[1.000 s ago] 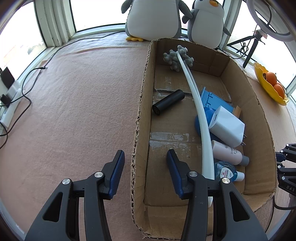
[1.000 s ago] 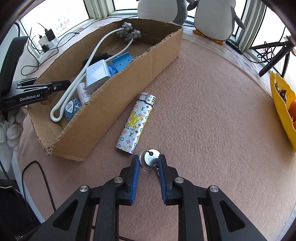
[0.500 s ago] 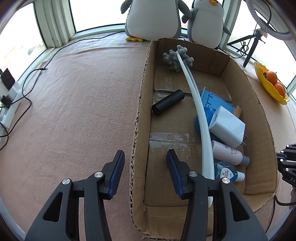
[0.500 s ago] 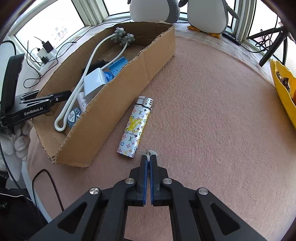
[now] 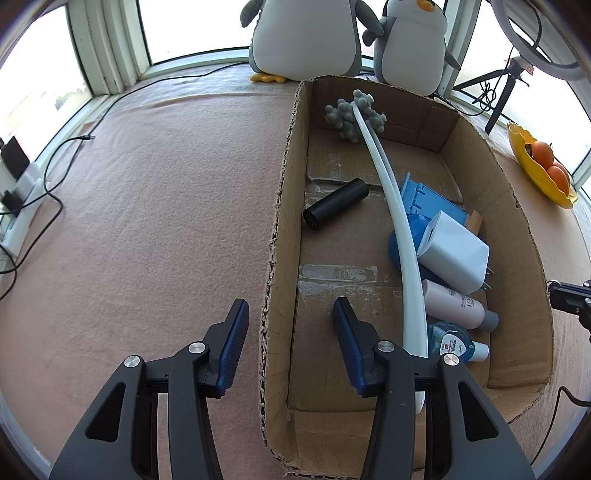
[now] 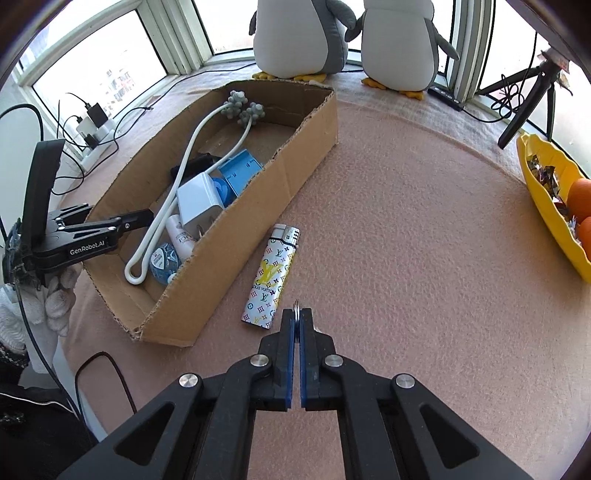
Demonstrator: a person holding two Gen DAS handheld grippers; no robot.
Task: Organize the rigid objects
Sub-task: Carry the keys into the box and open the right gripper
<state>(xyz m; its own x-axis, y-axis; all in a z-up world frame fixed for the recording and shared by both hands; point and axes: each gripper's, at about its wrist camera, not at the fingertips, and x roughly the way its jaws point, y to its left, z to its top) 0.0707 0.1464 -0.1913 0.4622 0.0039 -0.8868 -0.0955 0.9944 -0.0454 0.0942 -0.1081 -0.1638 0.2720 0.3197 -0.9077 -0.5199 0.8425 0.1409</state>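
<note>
A cardboard box (image 5: 280, 206) (image 6: 258, 192) holds a black cylinder (image 5: 335, 204), a white charger (image 5: 453, 255), a white looped massager (image 5: 391, 206), small bottles (image 5: 454, 306) and a blue part (image 5: 424, 195). My left gripper (image 5: 288, 325) is open, its jaws astride the box's left wall. My right gripper (image 6: 296, 314) is shut on a key ring (image 6: 296, 305), held just above the pink cloth, right of the box. A patterned lighter (image 6: 271, 275) lies on the cloth beside the box, just left of the right gripper.
Two plush penguins (image 5: 306, 33) (image 6: 399, 40) stand behind the box by the window. A yellow dish with oranges (image 5: 539, 166) (image 6: 554, 199) sits at the right. A tripod (image 6: 528, 96) stands at the back right. Cables and chargers (image 6: 88, 125) lie at the left.
My right gripper closed on the key ring and lifted it off the cloth, rising and pulling back. The left gripper stayed in place, open over the box wall.
</note>
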